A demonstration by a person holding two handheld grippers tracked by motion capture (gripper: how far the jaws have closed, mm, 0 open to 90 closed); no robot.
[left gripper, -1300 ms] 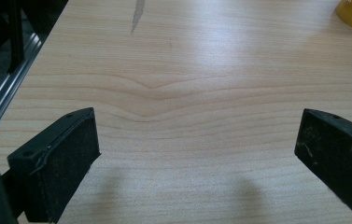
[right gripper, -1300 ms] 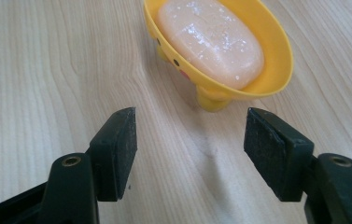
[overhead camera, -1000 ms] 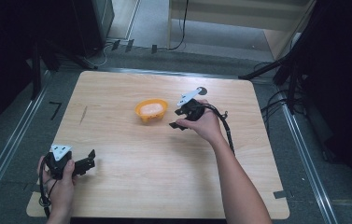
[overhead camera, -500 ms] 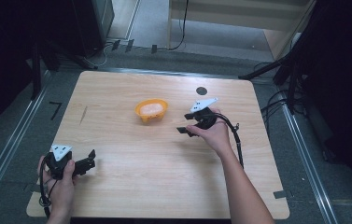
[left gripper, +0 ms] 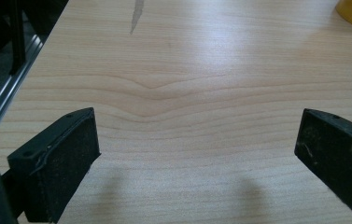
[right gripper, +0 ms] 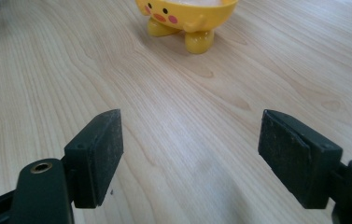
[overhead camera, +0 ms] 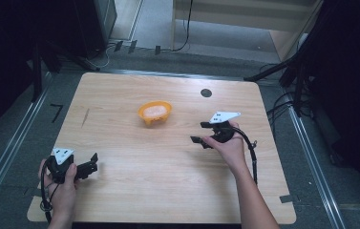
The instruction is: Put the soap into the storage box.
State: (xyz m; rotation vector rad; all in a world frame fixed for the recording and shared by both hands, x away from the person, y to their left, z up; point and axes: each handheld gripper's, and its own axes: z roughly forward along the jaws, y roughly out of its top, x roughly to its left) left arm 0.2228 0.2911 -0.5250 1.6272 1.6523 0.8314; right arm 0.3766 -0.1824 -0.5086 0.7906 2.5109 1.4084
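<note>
1. A light wooden surface with rounded corners and clear grain.
2. A small dark round disc lies near the far edge of the surface.
3. A thin dark streak marks the wood toward the left side; it also appears in the left gripper view.
4. Metal rails run along both sides of the surface.
5. Black cables trail over the grey floor beyond it.
6. A pale wooden cabinet stands at the back.

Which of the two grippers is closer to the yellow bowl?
The right gripper: it hovers just right of the yellow bowl, while the left gripper waits at the table's near left corner.
</note>
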